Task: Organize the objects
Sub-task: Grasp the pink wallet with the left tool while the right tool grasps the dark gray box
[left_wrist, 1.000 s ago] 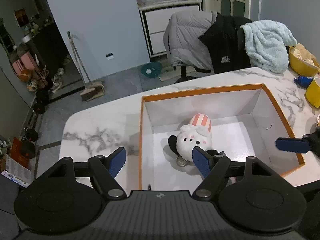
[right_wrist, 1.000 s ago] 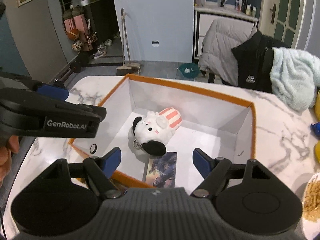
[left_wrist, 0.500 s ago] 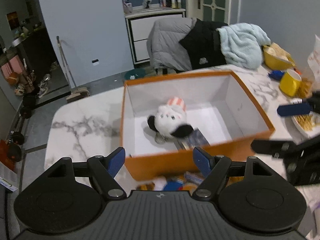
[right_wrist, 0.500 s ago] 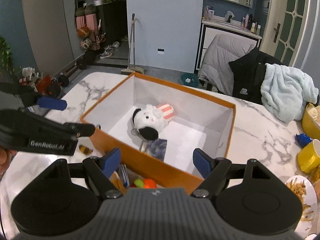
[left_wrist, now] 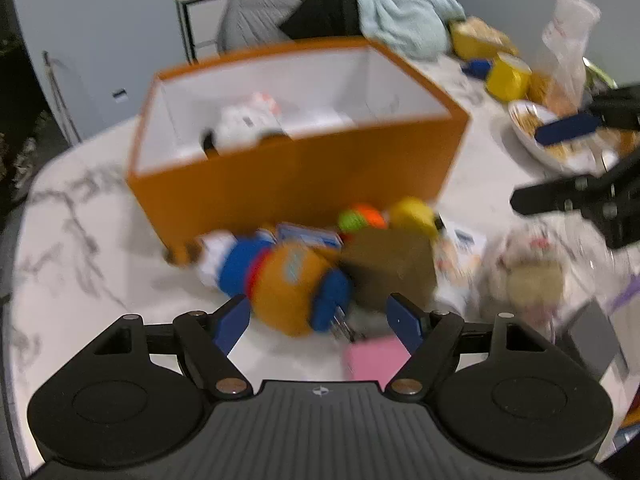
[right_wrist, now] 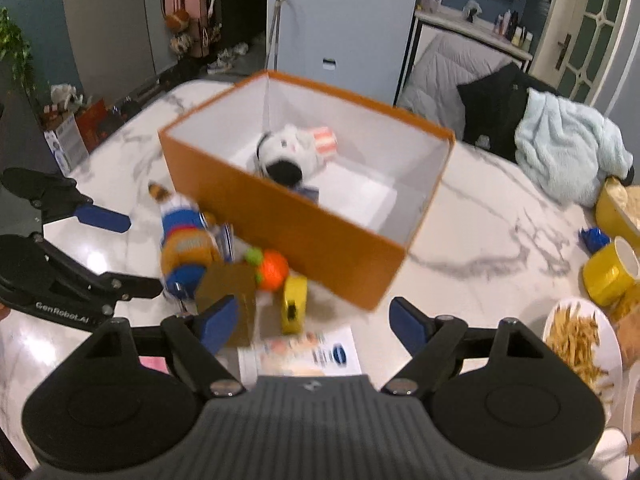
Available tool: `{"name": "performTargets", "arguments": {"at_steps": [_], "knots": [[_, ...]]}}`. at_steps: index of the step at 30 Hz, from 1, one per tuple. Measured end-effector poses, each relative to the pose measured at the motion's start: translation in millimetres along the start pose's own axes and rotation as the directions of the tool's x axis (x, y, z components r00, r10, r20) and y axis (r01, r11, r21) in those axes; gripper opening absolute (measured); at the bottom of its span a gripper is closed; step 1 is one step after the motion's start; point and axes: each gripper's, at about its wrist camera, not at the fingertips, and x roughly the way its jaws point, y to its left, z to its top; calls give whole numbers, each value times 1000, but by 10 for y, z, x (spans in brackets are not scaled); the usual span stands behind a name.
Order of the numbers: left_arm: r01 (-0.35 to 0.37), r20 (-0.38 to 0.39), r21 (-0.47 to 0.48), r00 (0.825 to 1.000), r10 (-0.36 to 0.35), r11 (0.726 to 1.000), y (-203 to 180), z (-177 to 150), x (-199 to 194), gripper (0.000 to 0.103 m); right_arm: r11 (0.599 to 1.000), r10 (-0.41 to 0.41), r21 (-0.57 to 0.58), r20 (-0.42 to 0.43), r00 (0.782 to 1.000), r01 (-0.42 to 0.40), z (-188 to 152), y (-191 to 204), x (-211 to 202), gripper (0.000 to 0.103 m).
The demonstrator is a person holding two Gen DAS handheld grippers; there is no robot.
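An orange box with white inside stands on the marble table and holds a white plush toy. In front of the box lie an orange and blue plush, a brown block, an orange ball and a yellow tape measure. My left gripper is open and empty, just in front of the orange and blue plush. My right gripper is open and empty, above the tape measure and a leaflet.
A pink card lies under the left gripper. A plate of fries, a yellow mug and a yellow bowl stand at the right. A bagged plush lies right of the brown block. A chair with coats stands behind the table.
Both grippers have pulled back and down from above the box to the table in front of it. The loose objects before the box have come into view. Both stay open.
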Motion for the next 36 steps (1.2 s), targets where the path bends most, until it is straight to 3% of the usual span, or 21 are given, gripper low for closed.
{"name": "performTargets", "arguments": {"at_steps": [9, 16, 20, 30, 36], "knots": [[83, -57, 68, 995, -79, 994, -322, -342, 139, 89, 1000, -14, -12, -79, 997, 13, -178, -127, 166, 84], [109, -116, 67, 988, -101, 992, -401, -467, 273, 90, 1000, -22, -7, -82, 996, 22, -235, -272, 119, 85], [129, -132, 53, 984, -121, 990, -394, -504, 368, 97, 997, -38, -73, -112, 993, 30, -325, -262, 75, 89], [76, -121, 119, 991, -62, 990, -528, -546, 482, 103, 979, -23, -202, -250, 968, -29, -776, -167, -44, 93], [66, -122, 113, 991, -52, 991, -495, -531, 535, 103, 984, -33, -179, -316, 948, -25, -1107, -131, 16, 93]]}}
